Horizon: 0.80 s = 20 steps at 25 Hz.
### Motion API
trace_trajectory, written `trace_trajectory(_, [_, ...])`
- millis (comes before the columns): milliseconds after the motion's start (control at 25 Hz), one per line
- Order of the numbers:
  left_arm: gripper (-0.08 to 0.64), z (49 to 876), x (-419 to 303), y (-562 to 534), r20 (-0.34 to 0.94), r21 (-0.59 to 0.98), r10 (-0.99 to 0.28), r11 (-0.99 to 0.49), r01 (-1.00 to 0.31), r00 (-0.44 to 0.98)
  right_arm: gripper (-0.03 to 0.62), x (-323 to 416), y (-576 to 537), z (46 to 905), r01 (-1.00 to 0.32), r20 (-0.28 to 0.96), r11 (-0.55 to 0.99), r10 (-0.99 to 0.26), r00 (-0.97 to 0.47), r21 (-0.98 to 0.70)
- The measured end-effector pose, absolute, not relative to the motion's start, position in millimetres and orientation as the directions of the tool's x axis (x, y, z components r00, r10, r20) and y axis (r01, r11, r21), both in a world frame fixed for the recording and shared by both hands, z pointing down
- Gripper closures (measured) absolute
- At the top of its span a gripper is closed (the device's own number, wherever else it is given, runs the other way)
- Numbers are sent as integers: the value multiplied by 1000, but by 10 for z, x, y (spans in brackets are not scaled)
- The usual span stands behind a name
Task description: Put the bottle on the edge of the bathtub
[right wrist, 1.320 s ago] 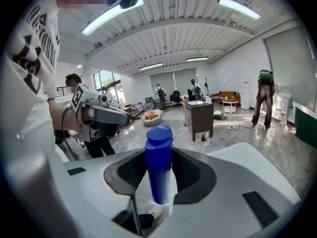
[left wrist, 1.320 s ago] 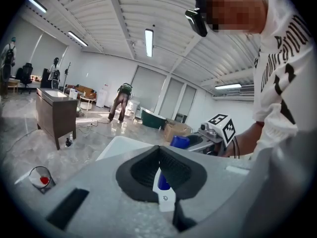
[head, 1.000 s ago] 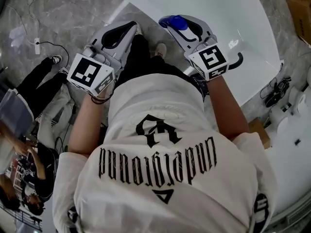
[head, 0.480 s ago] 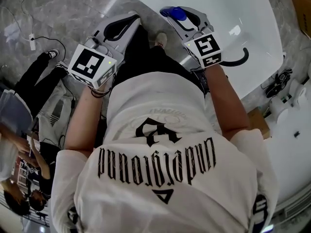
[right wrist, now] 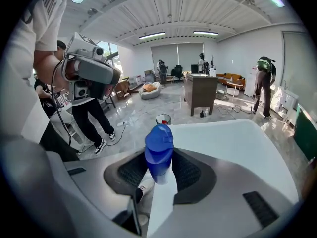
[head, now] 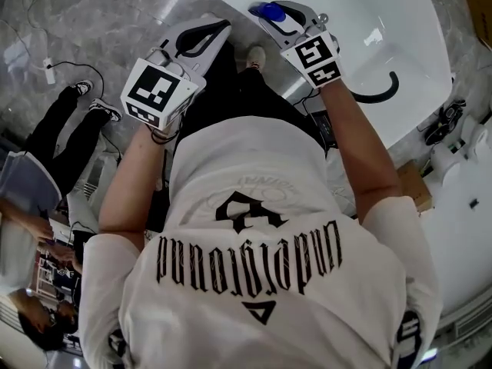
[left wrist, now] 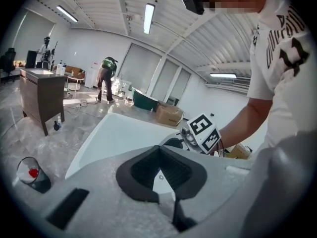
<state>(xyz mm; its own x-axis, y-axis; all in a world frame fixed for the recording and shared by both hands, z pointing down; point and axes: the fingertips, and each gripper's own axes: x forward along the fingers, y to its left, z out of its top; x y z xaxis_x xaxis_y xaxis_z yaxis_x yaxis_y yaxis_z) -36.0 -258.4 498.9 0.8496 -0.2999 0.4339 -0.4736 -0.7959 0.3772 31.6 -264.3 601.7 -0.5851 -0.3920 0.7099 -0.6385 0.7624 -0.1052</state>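
Judging by how things lie, the task is taken to be partly done: the bottle (right wrist: 159,145) has been picked up but not set down. It is pinched by its body between the pads of the right gripper (right wrist: 159,165), with the cap uppermost in that gripper's view. It is held over the near left corner of the tub (head: 384,21), apparently clear of the white surface. The left gripper (left wrist: 159,155) is held to the left of it over the floor (head: 100,21), its jaw tips brought together on nothing. Lowering, standing the bottle on the rim and letting go are judged to be left. The tub's top is seen as one broad, bare white sheet to the far side and right of the bottle, so ample room is offered there; where rim ends and basin begins cannot be told. The tub's left edge runs just beside the bottle, and past it the floor lies below, so a placement well inside that edge would be favoured. A black curved piece (head: 380,91) lies on the tub at right, well apart. A cup (right wrist: 162,119) stands on the floor beyond.
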Motion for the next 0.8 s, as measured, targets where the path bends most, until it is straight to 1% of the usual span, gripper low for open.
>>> trace_trajectory(160, [545, 5234, -334, -2610, 452, 363, -260, -820, -443, 853, 436, 276, -2665, 6274, -627, 733, 773, -373, -569, -94])
trace_trajectory(360, [545, 5552, -406, -2717, 483, 371, -233, -819, -438, 844, 436, 238, -2694, 6616, -624, 762, 777, -351, -545, -88])
trace_trajectory(800, [545, 5890, -381, -2655, 529, 380, -195, -816, -436, 826, 436, 356, -2583, 7027, -599, 812, 799, -318, -490, -49])
